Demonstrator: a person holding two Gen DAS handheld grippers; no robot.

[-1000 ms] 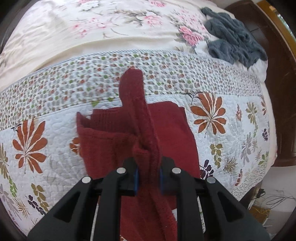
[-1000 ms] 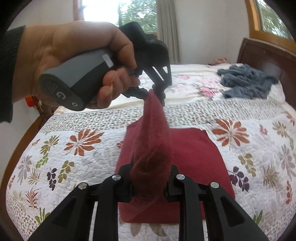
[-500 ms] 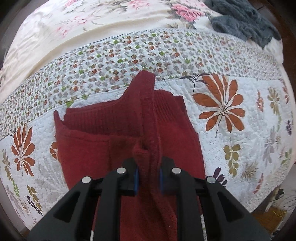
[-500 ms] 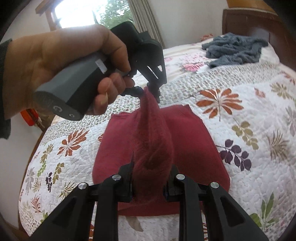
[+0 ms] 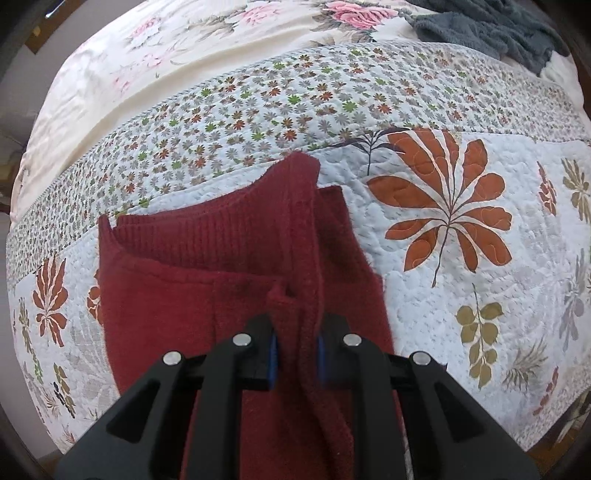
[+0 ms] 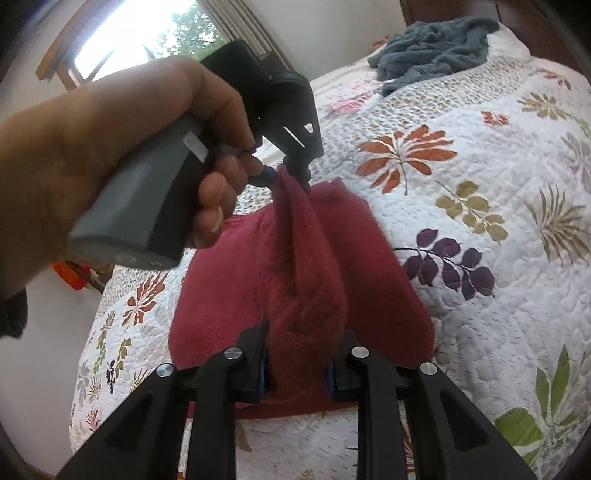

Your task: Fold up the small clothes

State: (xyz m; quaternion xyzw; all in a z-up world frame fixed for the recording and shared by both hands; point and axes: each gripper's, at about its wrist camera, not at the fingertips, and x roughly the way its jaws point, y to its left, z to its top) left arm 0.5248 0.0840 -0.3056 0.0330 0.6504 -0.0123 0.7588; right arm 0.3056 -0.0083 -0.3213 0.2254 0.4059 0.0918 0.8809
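Observation:
A dark red knit garment (image 5: 207,273) lies on the floral quilt, its ribbed hem towards the far side. My left gripper (image 5: 295,347) is shut on a raised edge of it, which runs up between the jaws. In the right wrist view the same red garment (image 6: 229,280) is pulled into a ridge between both grippers. My right gripper (image 6: 299,365) is shut on the near end of that ridge. The left gripper (image 6: 288,173), held by a hand (image 6: 110,162), pinches the far end just above the bed.
The quilt (image 5: 461,295) covers the bed, with a cream floral sheet (image 5: 192,66) beyond it. A grey-blue knit (image 6: 432,44) lies crumpled near the dark wooden headboard (image 6: 554,33). A window (image 6: 147,40) is behind the hand. The bed's edge drops off at the lower right in the left wrist view.
Both grippers have come down towards the bed with the red edge still held. The raised ridge is lower and the garment looks larger in both views.

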